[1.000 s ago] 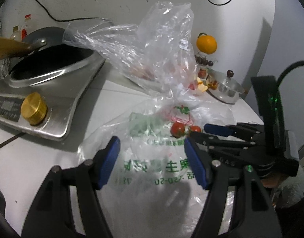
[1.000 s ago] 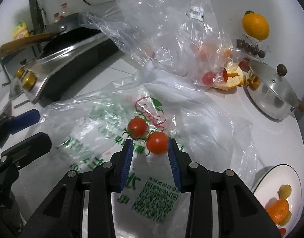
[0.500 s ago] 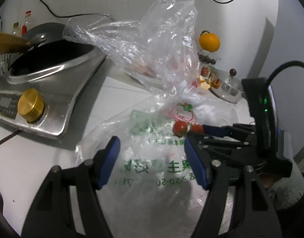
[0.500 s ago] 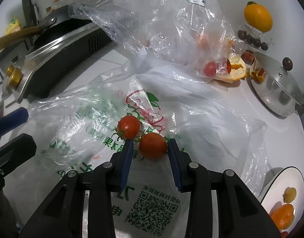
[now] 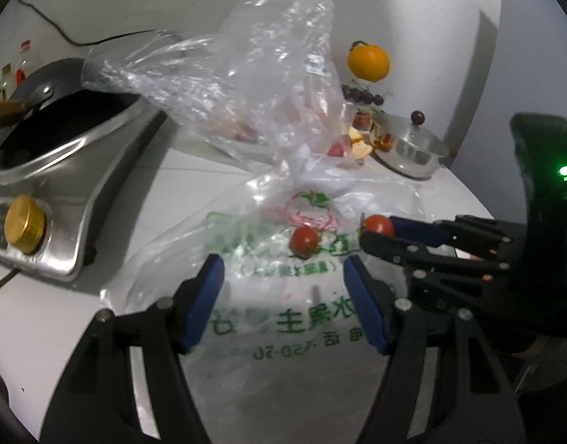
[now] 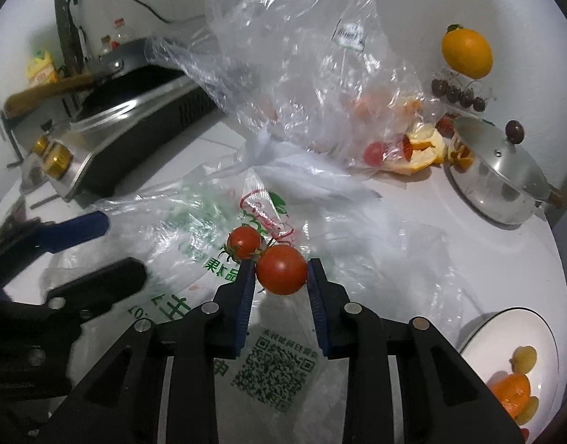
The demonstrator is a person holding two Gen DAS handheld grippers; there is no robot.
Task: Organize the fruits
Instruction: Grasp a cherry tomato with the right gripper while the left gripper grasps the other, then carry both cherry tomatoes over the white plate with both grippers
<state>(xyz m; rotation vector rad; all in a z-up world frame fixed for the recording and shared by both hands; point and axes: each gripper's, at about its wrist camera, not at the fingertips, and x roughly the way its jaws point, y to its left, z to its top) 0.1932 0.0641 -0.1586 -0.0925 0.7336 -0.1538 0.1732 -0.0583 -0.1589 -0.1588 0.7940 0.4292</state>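
A red cherry tomato [image 6: 281, 269] sits between the blue pads of my right gripper [image 6: 279, 273], whose jaws are closing and press on both its sides. It also shows at that gripper's tips in the left wrist view as the same tomato [image 5: 376, 225]. A second cherry tomato [image 6: 244, 241] [image 5: 303, 241] lies just left of it on a printed plastic bag [image 6: 194, 259] [image 5: 283, 318]. My left gripper [image 5: 283, 288] hangs open over that bag, nothing between its pads. A white plate [image 6: 505, 336] with orange and yellow fruit pieces sits at the lower right.
A crumpled clear bag [image 6: 302, 74] with tomatoes and orange peel stands behind. A steel cooker with a black pan [image 5: 61, 148] fills the left. A lidded steel pot [image 6: 502, 177], dark cherries [image 6: 457, 92] and an orange [image 6: 466, 53] sit at the back right.
The right gripper's jaws narrowed onto the nearer tomato and drew it slightly away from the other one. The left gripper shifted a little over the bag and stayed open.
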